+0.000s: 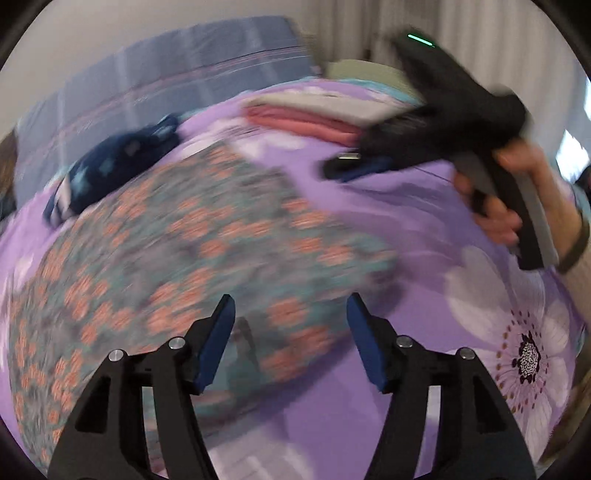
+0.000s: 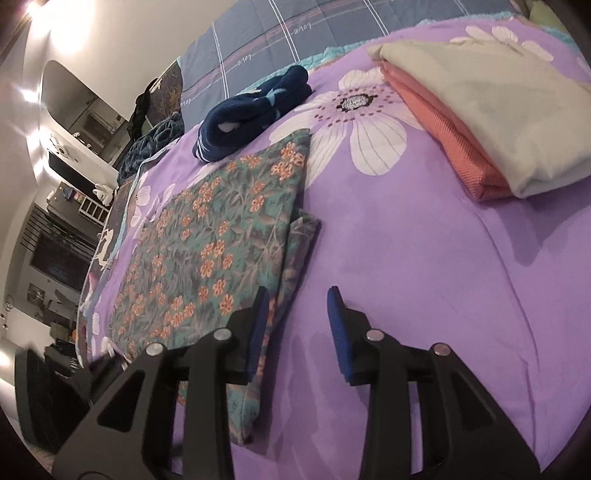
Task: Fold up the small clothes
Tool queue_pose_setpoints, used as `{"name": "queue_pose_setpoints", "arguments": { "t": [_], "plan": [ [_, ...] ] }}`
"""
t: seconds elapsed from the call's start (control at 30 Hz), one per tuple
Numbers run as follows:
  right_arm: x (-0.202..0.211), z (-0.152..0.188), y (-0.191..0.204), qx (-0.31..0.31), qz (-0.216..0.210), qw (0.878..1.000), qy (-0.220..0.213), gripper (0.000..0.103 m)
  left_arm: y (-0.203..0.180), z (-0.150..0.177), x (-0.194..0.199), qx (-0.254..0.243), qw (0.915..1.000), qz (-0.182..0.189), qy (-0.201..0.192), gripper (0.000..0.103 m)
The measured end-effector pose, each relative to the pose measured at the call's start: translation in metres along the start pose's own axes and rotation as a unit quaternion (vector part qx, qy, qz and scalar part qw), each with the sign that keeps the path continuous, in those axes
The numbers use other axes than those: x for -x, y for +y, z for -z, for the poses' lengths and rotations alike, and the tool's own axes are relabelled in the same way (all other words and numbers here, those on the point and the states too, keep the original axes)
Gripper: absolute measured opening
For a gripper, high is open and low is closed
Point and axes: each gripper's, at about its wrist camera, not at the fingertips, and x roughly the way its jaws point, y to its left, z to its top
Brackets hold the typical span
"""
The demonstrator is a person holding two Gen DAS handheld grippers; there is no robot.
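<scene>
A folded floral garment, teal with orange flowers, lies flat on the purple bedspread. My right gripper is open over the garment's right edge. Its left finger is above the cloth, its right finger is above bare bedspread, and nothing is between the pads. The left wrist view is blurred. There my left gripper stands open above the near part of the floral garment, holding nothing. A hand carries the right gripper at the upper right, low over the bedspread.
A crumpled navy garment lies beyond the floral one. A folded stack, pale green on pink, sits at the far right. A blue checked quilt lies at the back. The bed edge and room furniture are at the left.
</scene>
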Motion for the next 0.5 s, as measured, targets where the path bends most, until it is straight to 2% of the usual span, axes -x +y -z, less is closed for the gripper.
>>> {"name": "queue_pose_setpoints", "arguments": {
  "t": [0.03,0.13,0.3,0.5],
  "plan": [
    [-0.005,-0.003,-0.002,-0.003,-0.005,1.000,0.006,0.035,-0.011,-0.003,-0.004,-0.017,0.9999,-0.001,0.000,0.063],
    [-0.016,-0.010,-0.004,-0.004,-0.019,1.000,0.019,0.037,-0.037,-0.012,-0.022,-0.057,0.9976,-0.038,0.004,0.063],
    [-0.035,-0.018,-0.007,-0.004,-0.033,0.999,0.035,0.046,-0.042,-0.023,-0.040,-0.036,0.9988,-0.024,0.025,0.063],
    [-0.042,-0.024,-0.009,-0.007,-0.058,0.998,0.036,0.052,-0.055,-0.024,-0.048,-0.060,0.9973,-0.035,0.025,0.063]
  ]
}}
